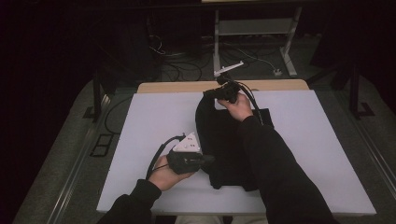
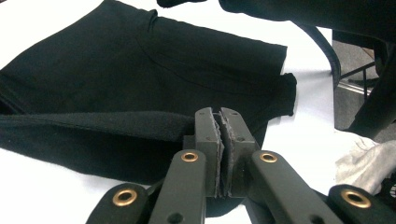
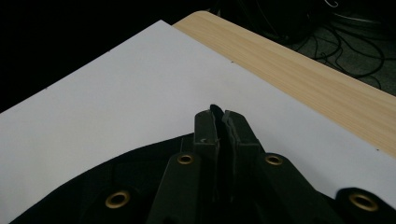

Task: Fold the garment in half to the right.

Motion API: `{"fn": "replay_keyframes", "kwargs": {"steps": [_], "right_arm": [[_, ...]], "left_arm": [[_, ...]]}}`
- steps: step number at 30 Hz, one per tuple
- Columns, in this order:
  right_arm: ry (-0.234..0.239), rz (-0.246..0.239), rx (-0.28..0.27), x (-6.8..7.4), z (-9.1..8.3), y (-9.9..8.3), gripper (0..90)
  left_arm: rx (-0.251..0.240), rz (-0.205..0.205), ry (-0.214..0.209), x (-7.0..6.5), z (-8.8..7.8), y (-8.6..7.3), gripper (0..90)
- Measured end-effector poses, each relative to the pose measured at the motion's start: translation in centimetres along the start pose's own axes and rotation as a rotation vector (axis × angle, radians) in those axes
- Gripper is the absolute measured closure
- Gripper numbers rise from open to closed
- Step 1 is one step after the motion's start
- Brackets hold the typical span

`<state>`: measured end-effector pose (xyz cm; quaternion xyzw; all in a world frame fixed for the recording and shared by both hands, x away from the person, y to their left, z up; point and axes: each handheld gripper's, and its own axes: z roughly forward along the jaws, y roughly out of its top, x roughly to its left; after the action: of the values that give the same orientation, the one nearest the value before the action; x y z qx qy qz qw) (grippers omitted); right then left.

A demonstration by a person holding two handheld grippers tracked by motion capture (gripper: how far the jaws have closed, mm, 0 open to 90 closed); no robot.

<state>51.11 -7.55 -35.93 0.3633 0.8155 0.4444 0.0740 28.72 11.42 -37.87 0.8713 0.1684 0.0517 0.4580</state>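
Left gripper (image 1: pixel 208 159): held near the worktop's front edge, left of centre, pointing to the right; jaws closed tight on a fold of black cloth. The left hand (image 1: pixel 169 175) grips its body from behind, sleeve entering at the bottom edge.

Right gripper (image 1: pixel 208 93): held near the worktop's far edge, pointing to the left; jaws pressed together on black cloth. The right hand (image 1: pixel 239 106) grips it, forearm stretched forward in a black sleeve.
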Motion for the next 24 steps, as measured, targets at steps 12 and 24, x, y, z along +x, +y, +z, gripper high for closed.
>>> {"fn": "replay_keyframes", "kwargs": {"steps": [12,24], "right_arm": [[-0.012,0.014,-0.011,-0.8,-1.0,-0.2,82.9],[-0.032,0.056,-0.034,-2.5,-3.3,-1.3,82.9]], "left_arm": [[-0.011,0.014,-0.018,-0.1,1.0,1.4,85.7],[-0.011,0.044,-0.050,-0.8,3.3,3.5,85.7]]}}
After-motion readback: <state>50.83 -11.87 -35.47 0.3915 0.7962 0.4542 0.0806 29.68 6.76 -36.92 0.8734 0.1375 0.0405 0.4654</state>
